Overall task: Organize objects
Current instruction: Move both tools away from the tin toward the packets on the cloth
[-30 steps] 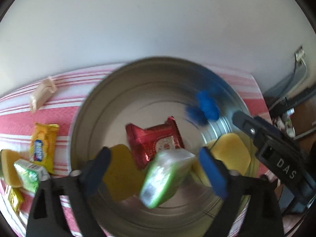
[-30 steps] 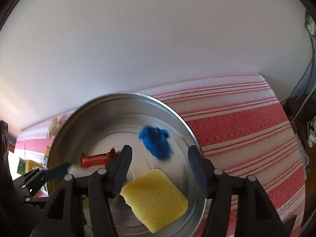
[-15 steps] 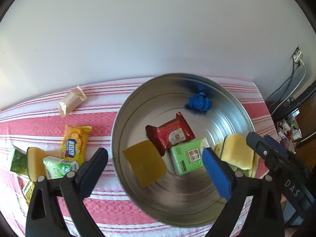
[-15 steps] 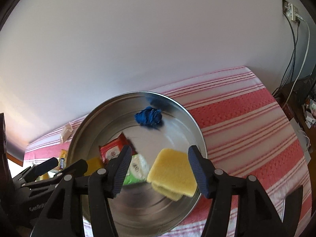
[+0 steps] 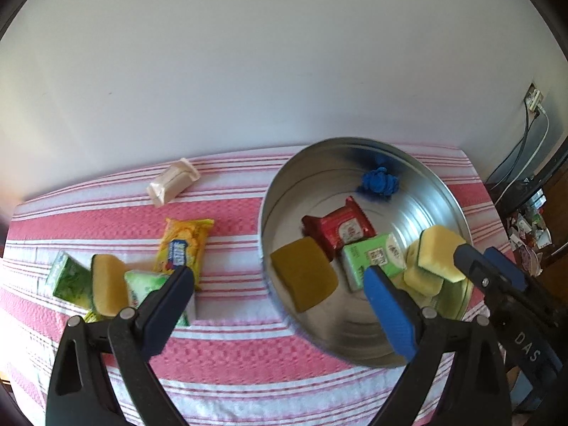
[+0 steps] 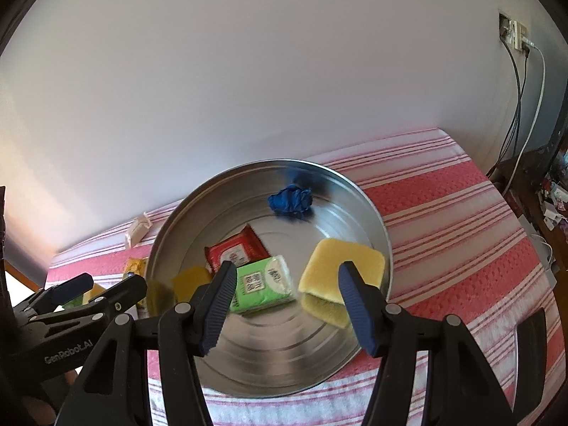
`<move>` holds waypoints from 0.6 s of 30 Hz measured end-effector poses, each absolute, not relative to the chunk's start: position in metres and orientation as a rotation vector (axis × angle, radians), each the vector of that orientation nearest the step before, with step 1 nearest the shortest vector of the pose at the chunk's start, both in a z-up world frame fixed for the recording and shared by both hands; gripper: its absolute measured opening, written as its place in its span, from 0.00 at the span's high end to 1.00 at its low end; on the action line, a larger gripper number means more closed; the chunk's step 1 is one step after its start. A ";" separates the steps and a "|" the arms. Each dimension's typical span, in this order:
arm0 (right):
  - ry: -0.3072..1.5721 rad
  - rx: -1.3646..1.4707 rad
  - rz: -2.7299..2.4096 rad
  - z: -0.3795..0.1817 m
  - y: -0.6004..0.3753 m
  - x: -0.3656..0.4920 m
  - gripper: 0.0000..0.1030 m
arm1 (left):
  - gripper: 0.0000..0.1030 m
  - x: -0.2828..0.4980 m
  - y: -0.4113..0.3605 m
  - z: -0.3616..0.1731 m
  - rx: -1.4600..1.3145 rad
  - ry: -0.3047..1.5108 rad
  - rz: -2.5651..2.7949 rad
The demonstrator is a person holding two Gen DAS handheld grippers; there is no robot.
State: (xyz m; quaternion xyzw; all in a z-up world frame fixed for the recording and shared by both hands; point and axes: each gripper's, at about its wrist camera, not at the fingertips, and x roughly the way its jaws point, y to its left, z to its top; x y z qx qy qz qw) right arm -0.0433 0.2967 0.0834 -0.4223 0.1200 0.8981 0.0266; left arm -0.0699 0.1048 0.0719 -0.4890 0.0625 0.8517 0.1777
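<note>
My left gripper (image 5: 280,296) hangs above the tabletop (image 5: 230,362) with its jaws spread wide and nothing between them, straddling the near left rim of the metal bowl (image 5: 440,191). My right gripper (image 6: 287,303) hovers over the same bowl (image 6: 248,365), jaws apart and empty, pads clear of everything below.

Inside the bowl, from the left-hand view: a crumpled blue wad (image 5: 379,181) sits at the far side, a red packet (image 5: 339,229) lies in the middle, a green tissue pack (image 5: 376,261) rests just in front of it and touches it, and a dark yellow sponge (image 5: 303,278) lies flat to the left of both. Against the right wall of the bowl a lighter yellow sponge (image 5: 440,257) leans tilted, its reflection showing in the metal beneath it. The right-hand view shows the same set: blue wad (image 6: 291,201), red packet (image 6: 236,252), green tissue pack (image 6: 262,283), yellow sponge (image 6: 342,271).

Out on the pink striped cloth, well apart from the bowl, a beige wrapped packet (image 5: 173,185) lies near the wall. Closer in, a yellow snack bag (image 5: 184,248) lies lengthwise, and beside it a cluster: a green box (image 5: 69,282), a third sponge (image 5: 108,289) standing on edge, and a green-and-white pack (image 5: 142,284) partly hidden behind my left finger (image 5: 167,305).
</note>
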 end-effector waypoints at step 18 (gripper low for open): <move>0.329 -1.306 2.870 0.096 0.229 -0.014 0.40 | 0.06 -0.054 0.036 0.080 -1.355 0.175 2.505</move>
